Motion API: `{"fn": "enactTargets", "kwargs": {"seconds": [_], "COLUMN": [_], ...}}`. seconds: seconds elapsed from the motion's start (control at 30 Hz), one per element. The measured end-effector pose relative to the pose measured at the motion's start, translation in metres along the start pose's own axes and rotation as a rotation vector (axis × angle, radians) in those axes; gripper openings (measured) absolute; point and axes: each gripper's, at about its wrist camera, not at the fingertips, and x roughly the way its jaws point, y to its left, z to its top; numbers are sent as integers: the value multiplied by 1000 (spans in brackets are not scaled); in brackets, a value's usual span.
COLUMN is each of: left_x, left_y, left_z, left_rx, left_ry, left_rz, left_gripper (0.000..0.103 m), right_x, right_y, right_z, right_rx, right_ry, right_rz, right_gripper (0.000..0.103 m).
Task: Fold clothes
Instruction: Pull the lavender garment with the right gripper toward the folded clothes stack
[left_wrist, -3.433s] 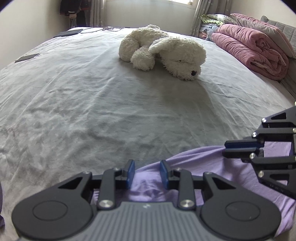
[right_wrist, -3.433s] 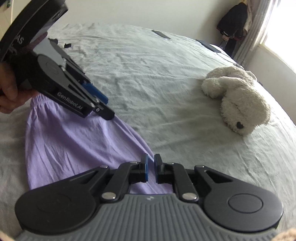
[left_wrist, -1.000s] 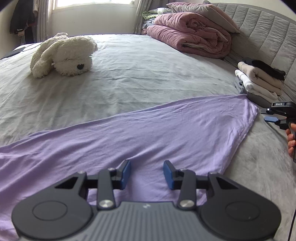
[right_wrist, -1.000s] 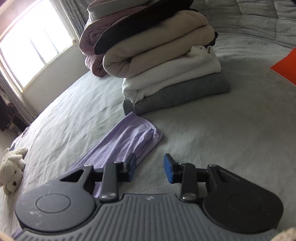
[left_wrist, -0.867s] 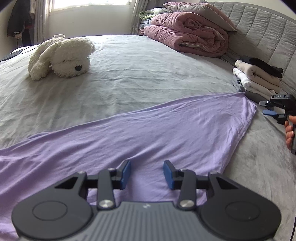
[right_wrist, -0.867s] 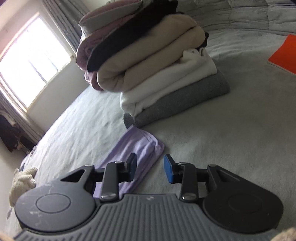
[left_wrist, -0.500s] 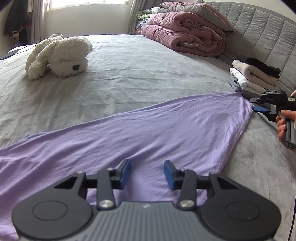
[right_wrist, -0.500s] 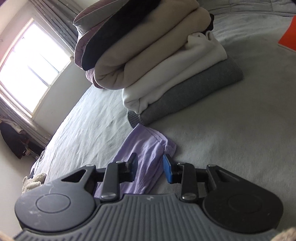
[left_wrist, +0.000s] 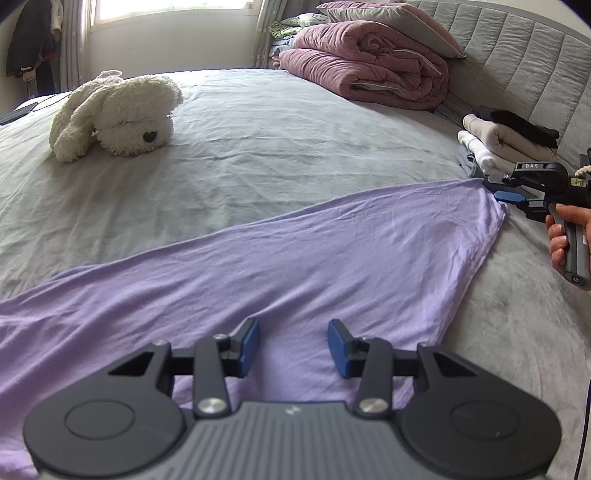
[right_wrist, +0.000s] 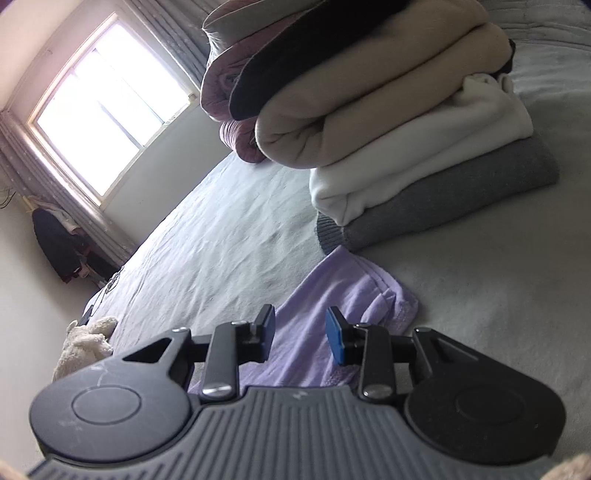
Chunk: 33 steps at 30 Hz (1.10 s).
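A lilac garment (left_wrist: 295, 251) lies spread flat across the grey bed sheet (left_wrist: 258, 140). My left gripper (left_wrist: 291, 347) hovers open over its near edge, and the cloth lies flat below its blue pads, not pinched. In the right wrist view my right gripper (right_wrist: 300, 332) is open over the garment's hemmed corner (right_wrist: 354, 291), with nothing pressed between the pads. From the left wrist view that right gripper (left_wrist: 511, 197) sits at the garment's far right corner, held by a hand (left_wrist: 561, 236).
A stack of folded clothes (right_wrist: 424, 147) stands just beyond the lilac corner, by the padded headboard (left_wrist: 517, 66). A white plush dog (left_wrist: 118, 114) lies at the far left of the bed. A rolled pink quilt (left_wrist: 369, 66) sits at the back.
The right gripper has moved in over the lilac corner and tilted, so the cloth now lies under its fingers. The left gripper has stayed put.
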Motion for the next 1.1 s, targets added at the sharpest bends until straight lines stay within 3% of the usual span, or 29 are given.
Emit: {"fn": "enactTargets", "kwargs": {"seconds": [0.17,0.37,0.67,0.9,1.0,1.1], "left_x": [0,-1,-1,-1,-1,-2], "left_y": [1,0,0,0,0,1], "left_z": [0,0,0,0,0,0], "left_rx": [-2,2,0,3,4,-2], "left_ry": [2,3,3,5,5,5], "left_rz": [-4,-3,-5,-4,-4,-7], "left_gripper": [42,42,42,42,42,42], "right_x": [-14,-12,-1,-2,1,2], "right_y": [-10,-23,-2,-6,4,15], "right_z": [4,0,-3,-3,-6,-7], "right_rx": [29,59,-41,-27,-95,-163], "right_ry": [-73,-39,-2,-15,20,27], "right_rz": [-84,-102,-41,0,37,14], "right_gripper": [37,36,35,36,39,39]}}
